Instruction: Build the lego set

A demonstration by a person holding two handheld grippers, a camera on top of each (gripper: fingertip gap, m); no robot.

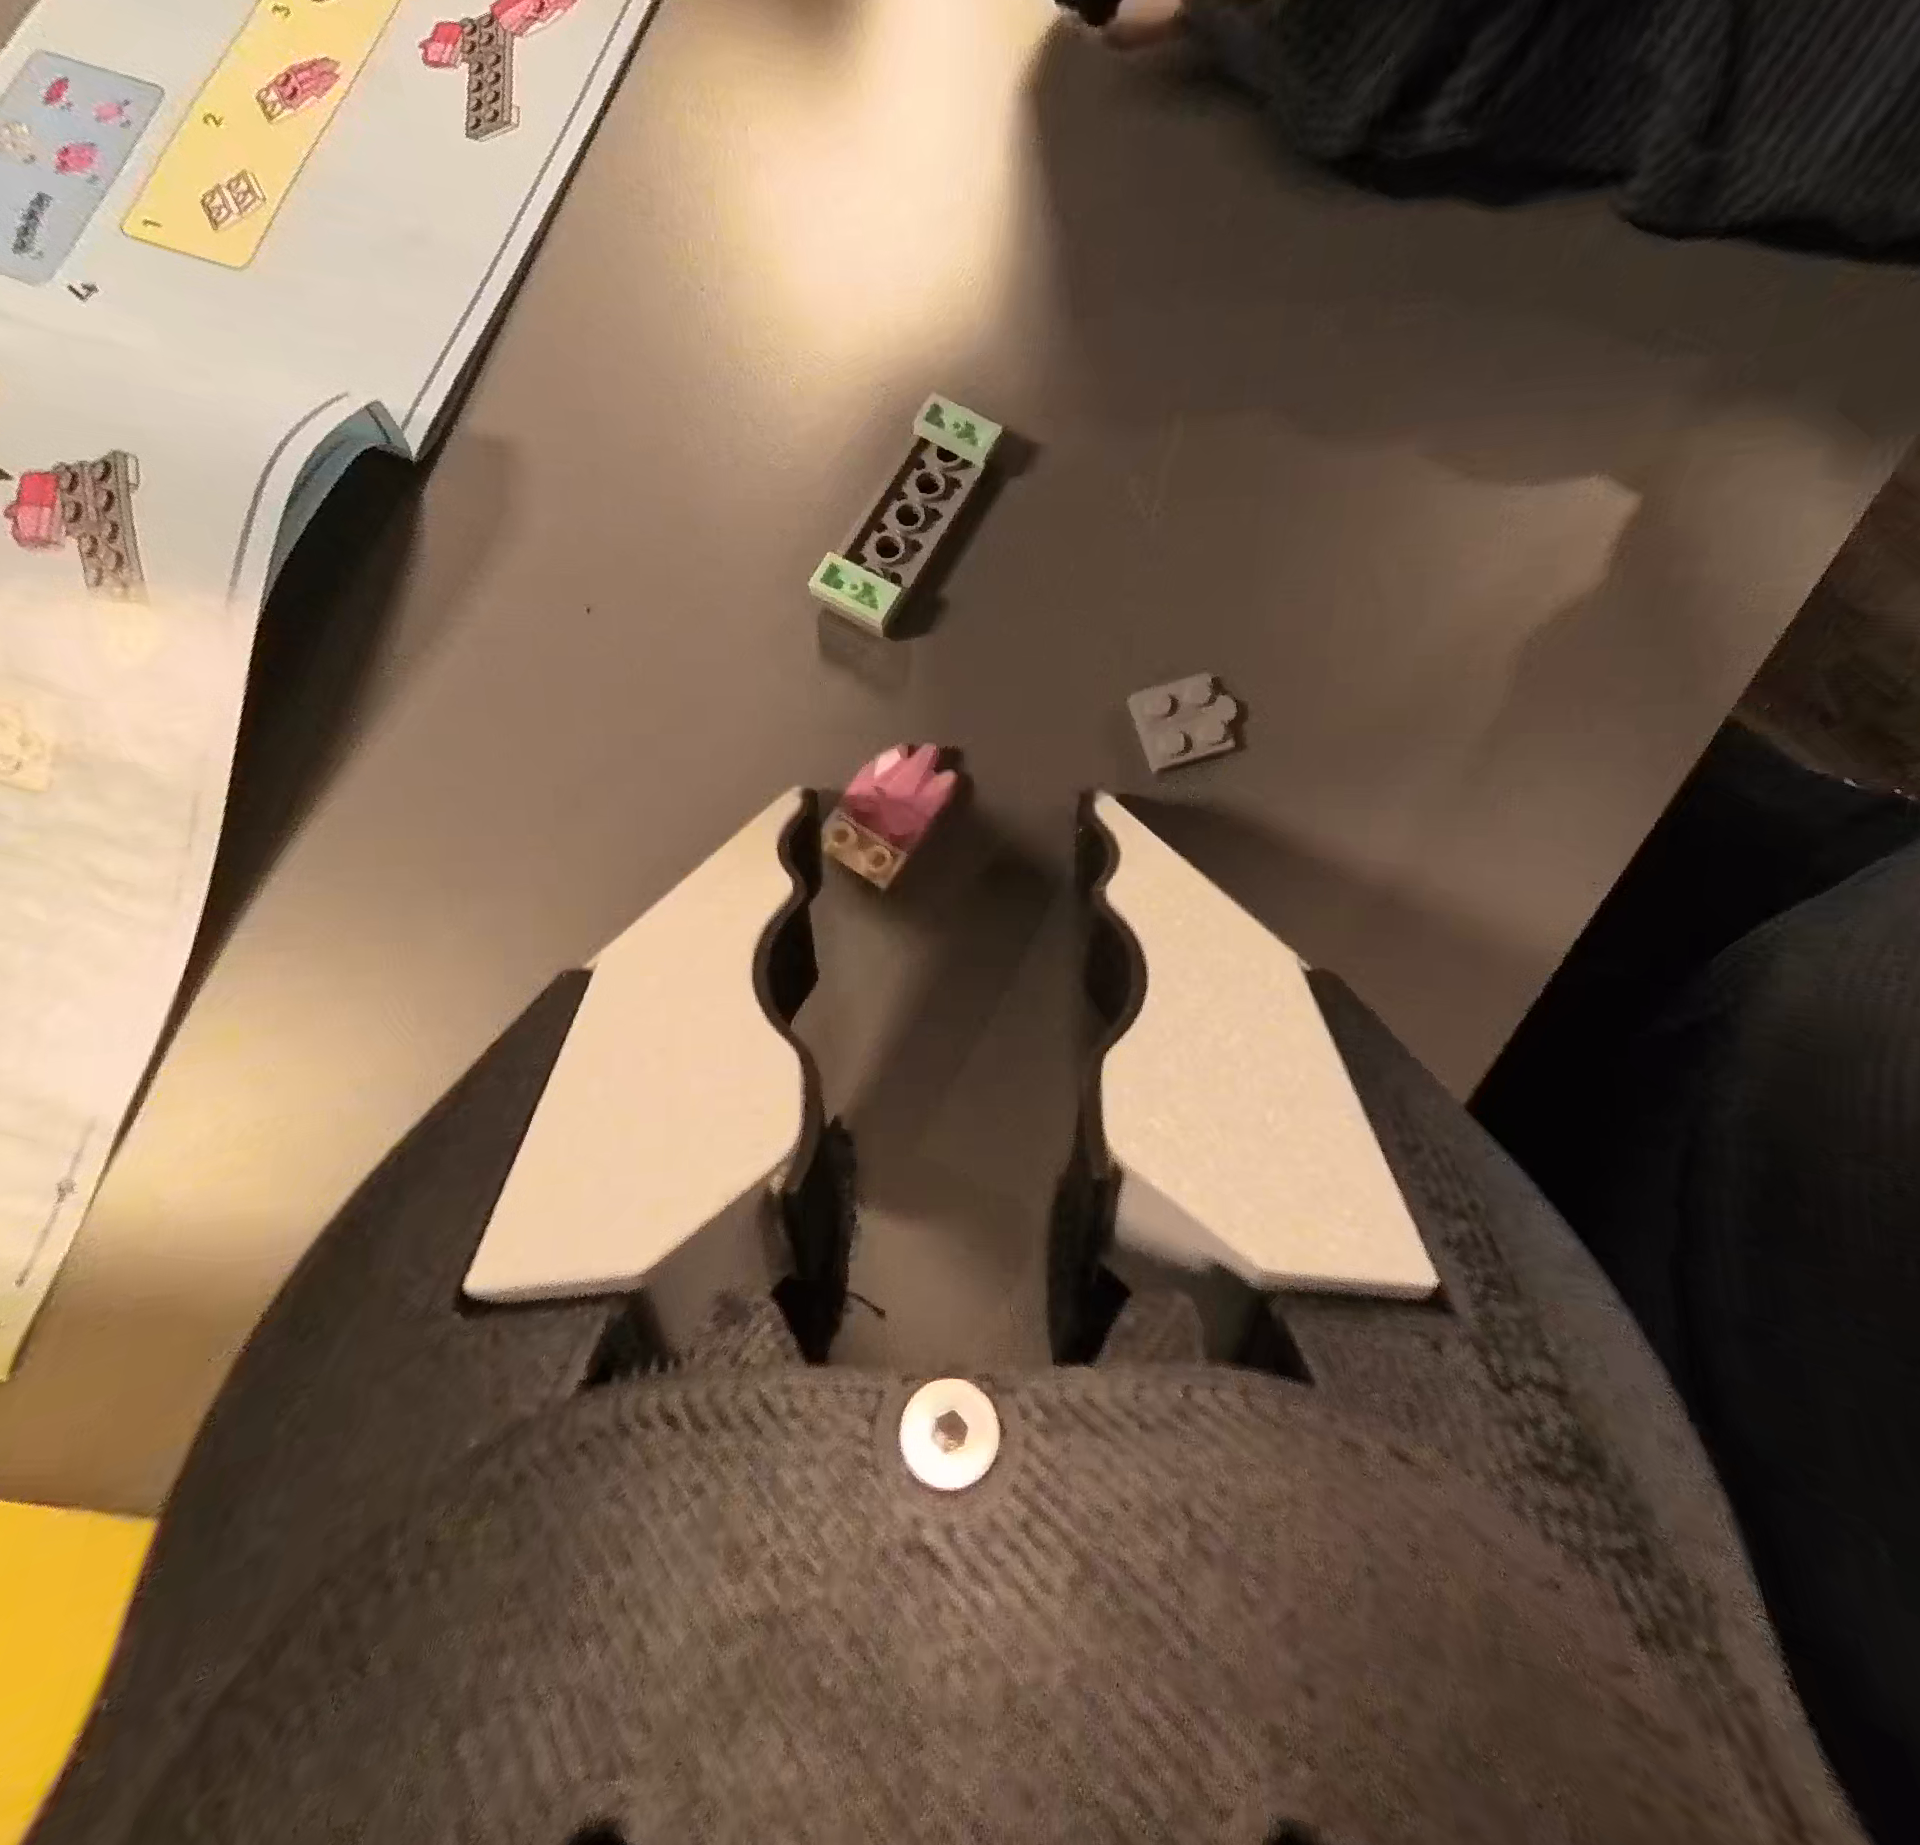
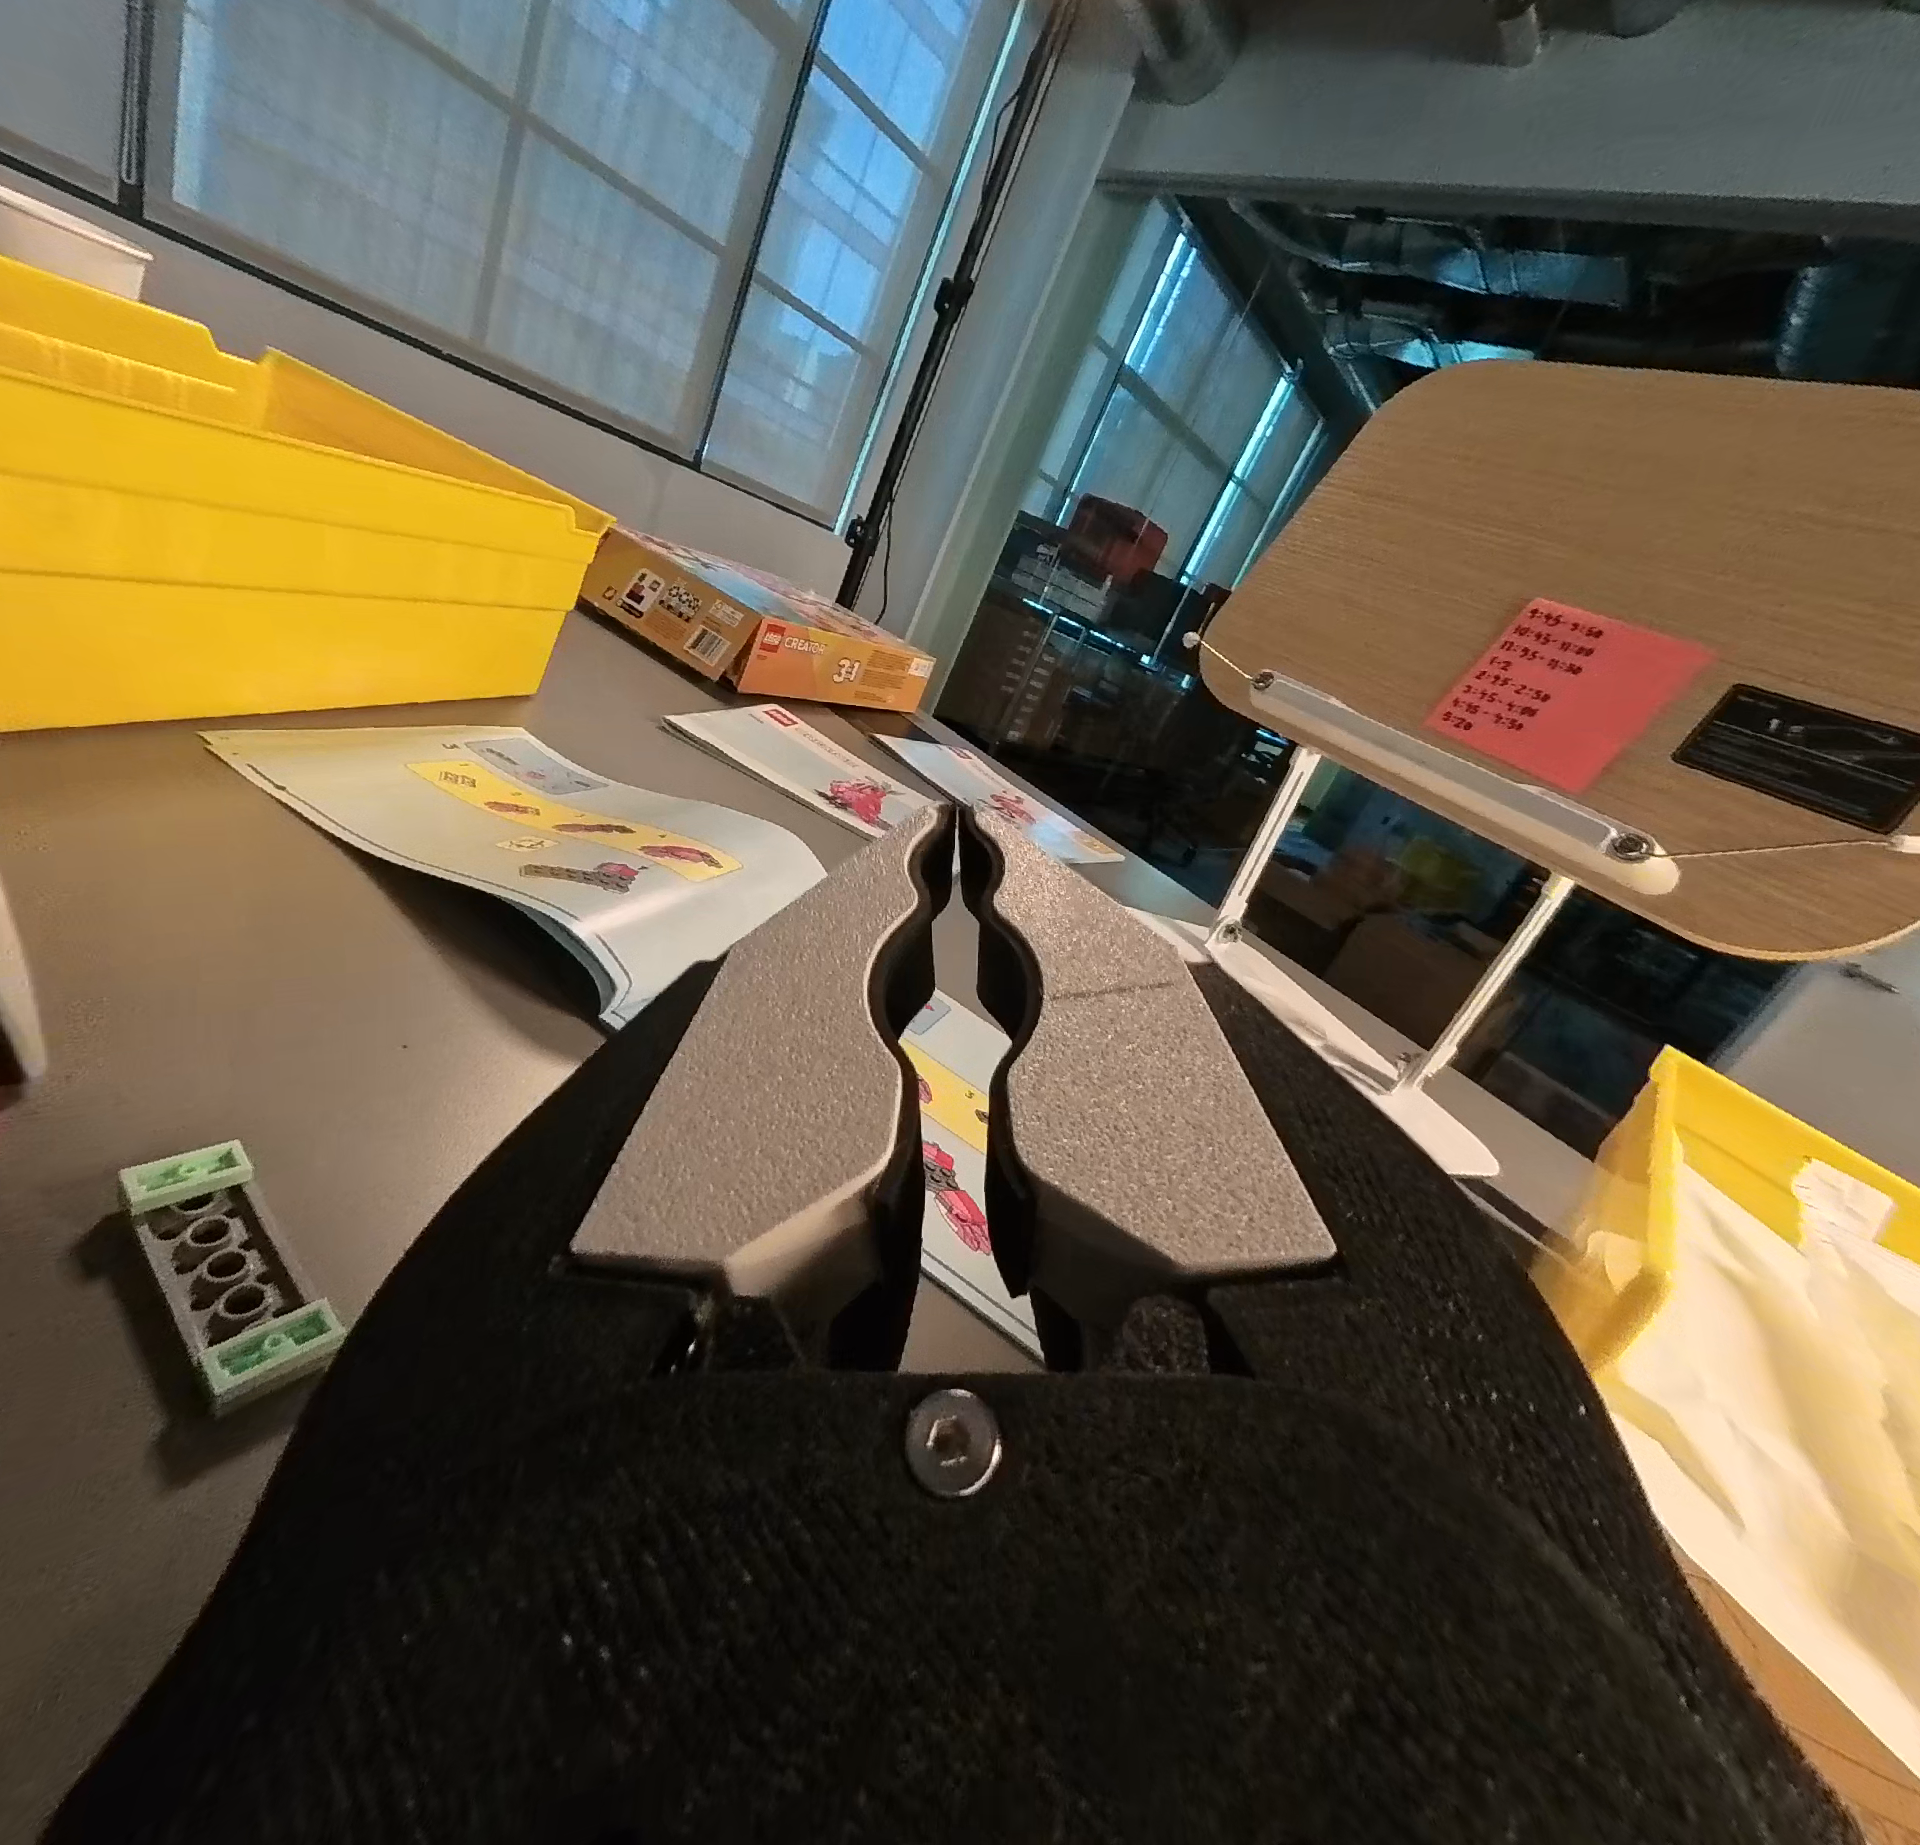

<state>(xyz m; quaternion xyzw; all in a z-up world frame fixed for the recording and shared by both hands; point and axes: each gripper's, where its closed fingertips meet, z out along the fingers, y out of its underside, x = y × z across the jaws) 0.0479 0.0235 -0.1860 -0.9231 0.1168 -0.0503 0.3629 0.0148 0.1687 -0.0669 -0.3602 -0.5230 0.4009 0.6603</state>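
The left tool [image 1: 945, 808] stands open over the counter [image 1: 644, 860], its two pads wide apart and pressing on nothing. Just inside the tip of its left finger [image 1: 727, 912] lies a small piece, a pink crystal on a tan plate [image 1: 891, 821]; it sits close against that fingertip, though whether it touches is unclear, and it is well clear of the right finger [image 1: 1174, 922]. Beyond it, straight ahead, lies a dark grey long plate with green tiles on both ends [image 1: 906, 515], its long axis running away from the tool and leaning slightly right. Ahead and to the right, just past the right fingertip, rests a small grey square plate [image 1: 1187, 723]. An open booklet [image 1: 260, 185] lies far to the left. The right tool [image 2: 956, 819] is closed with nothing between its tips, held off the counter and pointing over booklets [image 2: 499, 819]; the long plate [image 2: 231, 1276] lies down to its left, so the left tool is much the nearer to the pieces.
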